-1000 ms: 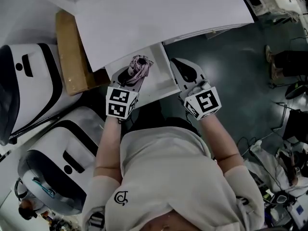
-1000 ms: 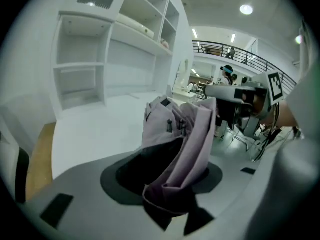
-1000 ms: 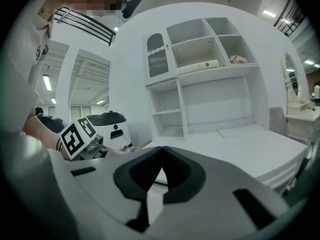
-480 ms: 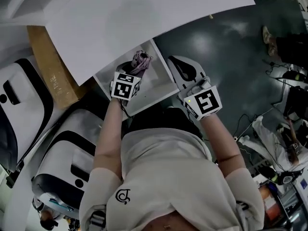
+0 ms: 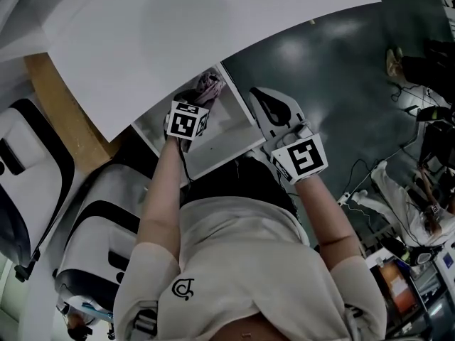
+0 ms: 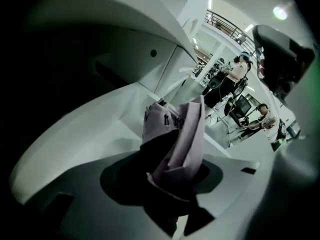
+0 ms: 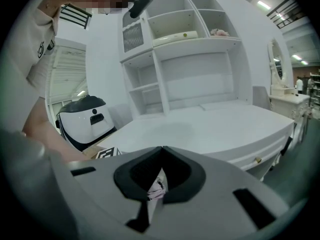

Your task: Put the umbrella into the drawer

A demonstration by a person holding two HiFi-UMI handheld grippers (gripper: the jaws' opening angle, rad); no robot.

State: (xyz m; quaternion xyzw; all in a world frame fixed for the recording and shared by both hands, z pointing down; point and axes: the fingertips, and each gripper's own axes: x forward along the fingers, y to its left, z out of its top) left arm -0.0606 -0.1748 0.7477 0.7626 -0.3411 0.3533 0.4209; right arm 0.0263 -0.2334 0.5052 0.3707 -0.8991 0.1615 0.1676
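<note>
A folded lilac umbrella point(image 5: 209, 86) is held in my left gripper point(image 5: 196, 102), which is shut on it. The umbrella point(image 6: 173, 136) stands up between the jaws inside the open white drawer point(image 5: 229, 146), just under the table edge, and the drawer's pale walls point(image 6: 95, 129) surround it in the left gripper view. My right gripper point(image 5: 258, 95) hovers beside the drawer's right side with its jaws shut and nothing in them. In the right gripper view point(image 7: 161, 149) the jaw tips meet, and a bit of the umbrella point(image 7: 158, 186) shows through the gap below.
The white tabletop point(image 5: 213, 27) overhangs the drawer. White and black machines point(image 5: 92, 219) stand at the left beside a brown board point(image 5: 64, 112). Dark floor point(image 5: 334, 69) with cables lies to the right. White shelves point(image 7: 175, 39) rise behind the table.
Both grippers have sunk. The left one has carried the umbrella down into the open drawer, closer to the table edge. The right one stays beside the drawer, shut.
</note>
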